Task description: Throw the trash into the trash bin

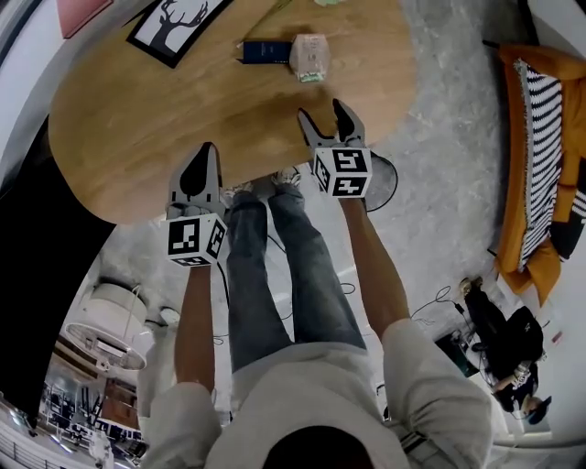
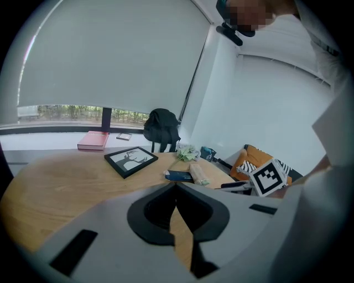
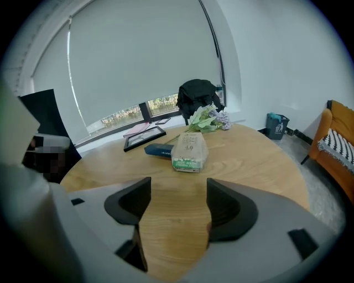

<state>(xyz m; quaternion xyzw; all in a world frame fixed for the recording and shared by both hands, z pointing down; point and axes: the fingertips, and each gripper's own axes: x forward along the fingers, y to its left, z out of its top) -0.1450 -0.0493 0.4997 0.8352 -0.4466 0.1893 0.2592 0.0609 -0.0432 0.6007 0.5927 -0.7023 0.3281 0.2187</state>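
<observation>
A pale wrapped packet with green print (image 1: 309, 57) (image 3: 189, 151) (image 2: 198, 173) lies on the round wooden table (image 1: 137, 119), touching a dark blue box (image 1: 265, 49) (image 3: 159, 149) (image 2: 178, 176). My right gripper (image 1: 322, 110) (image 3: 172, 207) hovers over the table's near edge, short of the packet, open with nothing between its jaws. Over the same edge, further left, is my left gripper (image 1: 207, 151) (image 2: 176, 205), shut and empty. A small teal bin (image 3: 276, 126) (image 2: 208, 153) stands on the floor beyond the table by the wall.
A framed deer picture (image 1: 174, 26) (image 3: 145, 137), a pink book (image 2: 93, 140) and a bunch of flowers (image 3: 207, 118) lie at the table's far side. A black backpack (image 3: 198, 94) sits behind it. An orange chair with a striped cushion (image 1: 540, 165) stands to the right.
</observation>
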